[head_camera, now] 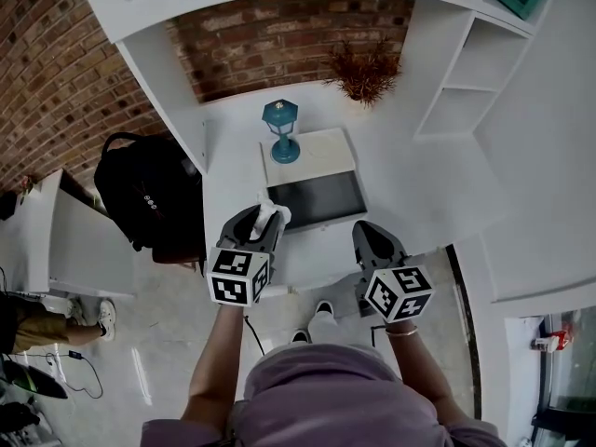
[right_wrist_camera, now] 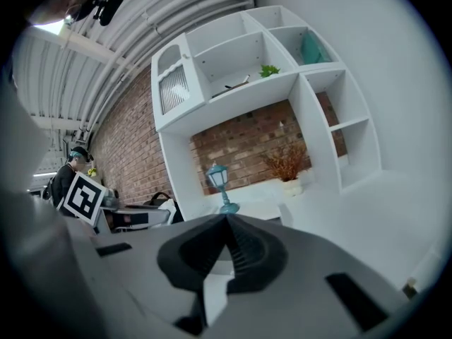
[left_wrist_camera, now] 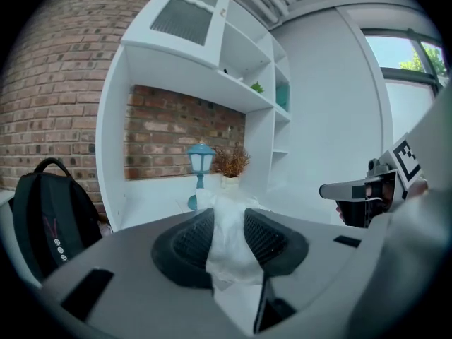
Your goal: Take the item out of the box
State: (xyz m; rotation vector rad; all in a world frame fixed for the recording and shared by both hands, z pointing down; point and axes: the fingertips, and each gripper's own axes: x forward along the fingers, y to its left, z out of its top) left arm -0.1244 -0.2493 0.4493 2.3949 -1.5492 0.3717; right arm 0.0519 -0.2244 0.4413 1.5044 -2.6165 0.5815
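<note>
Currently, extraction step, late stage: left claw [head_camera: 264, 222] clenched on the white crumpled item [left_wrist_camera: 227, 246], which stands up between its pads, held at the near-left corner of the open box [head_camera: 317, 201] (dark interior, nothing else visible inside). Right claw [right_wrist_camera: 226, 221] closed on nothing, near the box's near-right corner. Next move, by judgement: carry the item clear, set it on the white surface [head_camera: 419, 184], then release.

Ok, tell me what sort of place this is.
Probably a staged home-office corner indoors: a white desk with built-in shelves set against a brick wall, dressed with a teal lantern and a dried plant.
</note>
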